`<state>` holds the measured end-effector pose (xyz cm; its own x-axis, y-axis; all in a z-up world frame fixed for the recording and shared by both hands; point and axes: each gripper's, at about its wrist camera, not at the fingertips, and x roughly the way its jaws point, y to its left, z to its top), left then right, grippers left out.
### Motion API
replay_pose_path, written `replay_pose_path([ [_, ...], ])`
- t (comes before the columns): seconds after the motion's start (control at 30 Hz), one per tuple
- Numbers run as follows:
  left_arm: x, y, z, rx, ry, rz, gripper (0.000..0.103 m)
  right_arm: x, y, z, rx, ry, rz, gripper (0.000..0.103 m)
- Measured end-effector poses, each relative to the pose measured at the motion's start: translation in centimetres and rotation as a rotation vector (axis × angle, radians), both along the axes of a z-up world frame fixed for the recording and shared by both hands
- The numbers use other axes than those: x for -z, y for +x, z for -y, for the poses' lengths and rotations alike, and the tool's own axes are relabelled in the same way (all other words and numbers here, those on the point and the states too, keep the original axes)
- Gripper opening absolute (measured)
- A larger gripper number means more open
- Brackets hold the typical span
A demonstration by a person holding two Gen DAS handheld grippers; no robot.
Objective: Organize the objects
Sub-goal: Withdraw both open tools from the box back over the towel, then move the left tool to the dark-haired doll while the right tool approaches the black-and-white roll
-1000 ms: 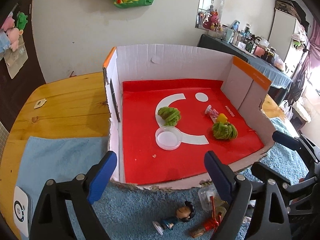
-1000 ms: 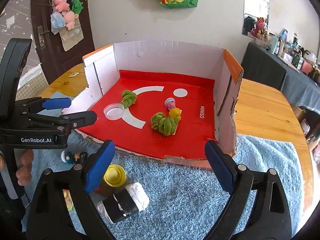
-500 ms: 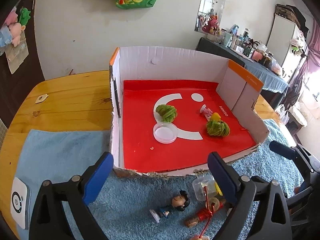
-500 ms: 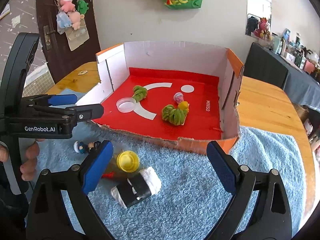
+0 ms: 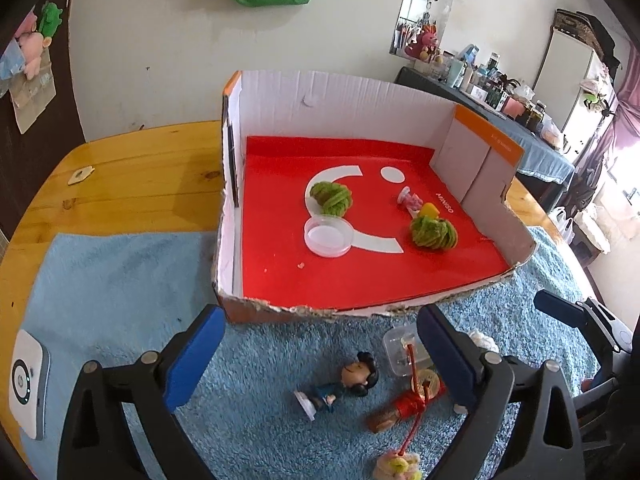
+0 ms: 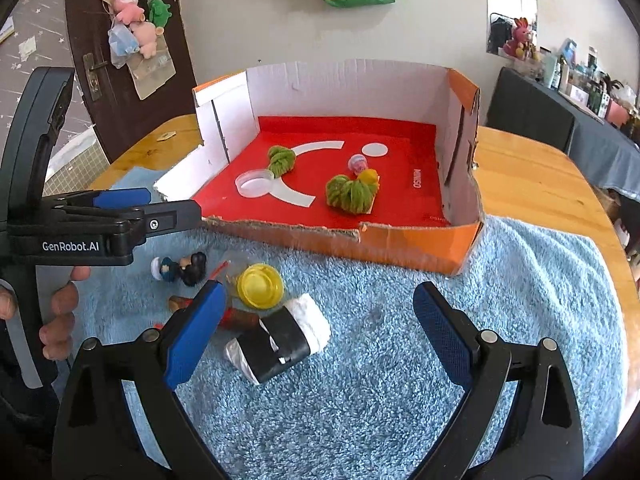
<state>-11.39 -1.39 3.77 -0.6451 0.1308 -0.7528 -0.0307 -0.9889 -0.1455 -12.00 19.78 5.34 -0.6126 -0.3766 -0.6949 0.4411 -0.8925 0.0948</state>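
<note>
An open cardboard box (image 5: 340,112) with a red floor holds two green yarn bundles (image 5: 332,198) (image 5: 434,232), a clear round lid (image 5: 328,236) and a small pink and yellow toy (image 5: 416,204). On the blue towel in front lie a small figurine (image 5: 348,380), a clear jar with a yellow lid (image 6: 260,284), a brown stick with red cord (image 5: 404,404) and a black-and-white roll (image 6: 280,340). My left gripper (image 5: 320,360) is open and empty above the figurine. My right gripper (image 6: 320,332) is open and empty above the roll.
The blue towel (image 6: 460,280) covers the near part of a wooden table (image 5: 132,176). A white device (image 5: 26,384) lies at the towel's left edge. A small plush charm (image 5: 396,466) lies at the near edge. A dark side table (image 6: 560,120) stands to the right.
Both grippers have pulled back from the box toward the near side, so more of the towel and the loose items in front of the box shows. Both stay open.
</note>
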Motion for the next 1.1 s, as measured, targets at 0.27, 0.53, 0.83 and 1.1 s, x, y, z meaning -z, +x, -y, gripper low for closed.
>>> replay_pose_path([
  [0.27, 1.0, 0.5, -0.1, 0.008, 0.002, 0.028, 0.098, 0.8, 0.4, 0.3, -0.009, 0.027, 0.013, 0.096],
  [0.53, 1.9, 0.8, -0.1, 0.002, 0.009, 0.054, 0.098, 1.7, 0.6, 0.6, -0.026, 0.044, 0.033, 0.096],
  [0.83, 3.2, 1.5, -0.4, -0.025, 0.010, 0.087, 0.098, 2.5, 0.5, 0.7, -0.058, 0.046, 0.055, 0.096],
  [1.1, 3.5, 1.9, -0.3, -0.064, 0.035, 0.098, 0.098, 2.6, 0.6, 1.4, -0.143, 0.071, 0.031, 0.096],
])
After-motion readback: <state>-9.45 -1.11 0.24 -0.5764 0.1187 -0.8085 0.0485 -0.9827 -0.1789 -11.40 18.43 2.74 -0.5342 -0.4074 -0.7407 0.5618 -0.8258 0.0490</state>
